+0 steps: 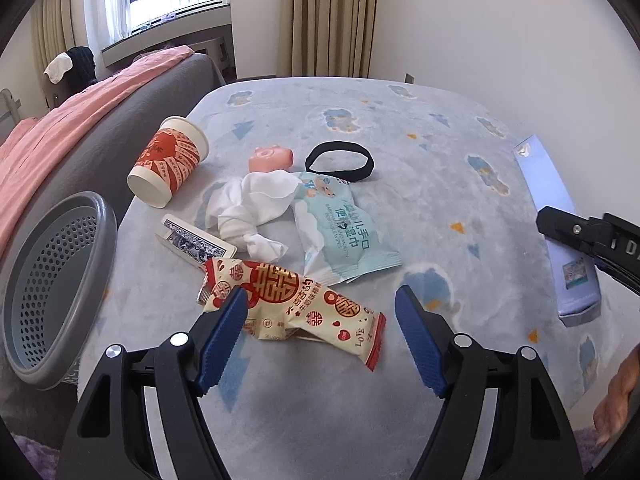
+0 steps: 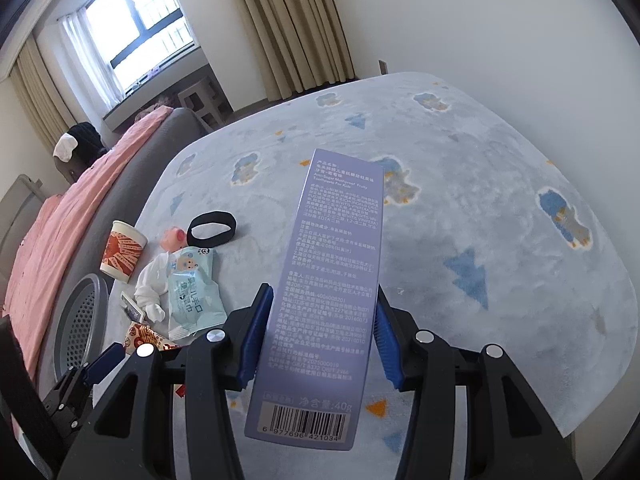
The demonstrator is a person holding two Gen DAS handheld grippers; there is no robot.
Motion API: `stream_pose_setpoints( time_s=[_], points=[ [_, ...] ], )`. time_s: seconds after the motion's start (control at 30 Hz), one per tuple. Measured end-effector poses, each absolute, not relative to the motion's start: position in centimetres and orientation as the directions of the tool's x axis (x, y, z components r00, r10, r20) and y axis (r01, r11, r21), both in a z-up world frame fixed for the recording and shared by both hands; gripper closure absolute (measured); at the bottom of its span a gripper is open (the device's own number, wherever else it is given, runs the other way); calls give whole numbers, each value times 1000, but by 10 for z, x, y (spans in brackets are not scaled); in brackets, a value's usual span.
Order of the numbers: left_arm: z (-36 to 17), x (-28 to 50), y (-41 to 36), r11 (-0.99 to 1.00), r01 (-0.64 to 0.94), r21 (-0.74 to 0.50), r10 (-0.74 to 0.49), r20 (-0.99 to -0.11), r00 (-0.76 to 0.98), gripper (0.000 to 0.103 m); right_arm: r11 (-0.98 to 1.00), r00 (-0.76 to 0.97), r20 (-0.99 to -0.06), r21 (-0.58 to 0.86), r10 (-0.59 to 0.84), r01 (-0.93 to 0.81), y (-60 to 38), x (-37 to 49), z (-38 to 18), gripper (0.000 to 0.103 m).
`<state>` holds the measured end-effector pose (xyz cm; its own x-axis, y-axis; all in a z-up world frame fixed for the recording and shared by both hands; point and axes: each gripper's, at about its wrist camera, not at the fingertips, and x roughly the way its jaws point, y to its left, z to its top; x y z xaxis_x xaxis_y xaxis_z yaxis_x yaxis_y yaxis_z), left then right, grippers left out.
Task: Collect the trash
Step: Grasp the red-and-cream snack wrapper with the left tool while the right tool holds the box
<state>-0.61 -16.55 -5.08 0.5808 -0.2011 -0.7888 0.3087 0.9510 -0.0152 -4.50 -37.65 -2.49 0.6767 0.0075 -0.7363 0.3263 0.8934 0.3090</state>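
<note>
My left gripper (image 1: 320,308) is open just above a cream and red snack wrapper (image 1: 304,304) on the pale blue blanket. Behind it lie a teal wet-wipes pack (image 1: 344,232), a crumpled white tissue (image 1: 252,208), a red and white paper cup (image 1: 168,160) on its side, and a card deck (image 1: 192,238). My right gripper (image 2: 320,320) is shut on a long purple toothpaste box (image 2: 332,280), held above the blanket. The box also shows in the left wrist view (image 1: 560,224).
A grey perforated bin (image 1: 52,280) stands at the left edge of the bed. A pink pig toy (image 1: 268,158) and a black hair band (image 1: 340,160) lie further back. A grey sofa with a pink cover (image 1: 80,120) is at left.
</note>
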Motion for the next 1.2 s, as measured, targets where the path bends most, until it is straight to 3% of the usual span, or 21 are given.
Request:
stream_pose_setpoints(
  time_s=[0.17, 0.67, 1.2],
  points=[
    [-65, 0, -180, 955, 282, 88, -101, -801, 591, 30, 891, 690, -723, 336, 36, 306, -375, -45, -21, 55],
    [-72, -22, -116, 965, 232, 121, -34, -821, 570, 30, 895, 709, -704, 346, 50, 281, -365, -46, -15, 55],
    [-53, -5, -116, 985, 161, -62, -140, -830, 539, 30, 899, 710, -702, 347, 60, 267, -357, -43, -14, 55]
  ],
)
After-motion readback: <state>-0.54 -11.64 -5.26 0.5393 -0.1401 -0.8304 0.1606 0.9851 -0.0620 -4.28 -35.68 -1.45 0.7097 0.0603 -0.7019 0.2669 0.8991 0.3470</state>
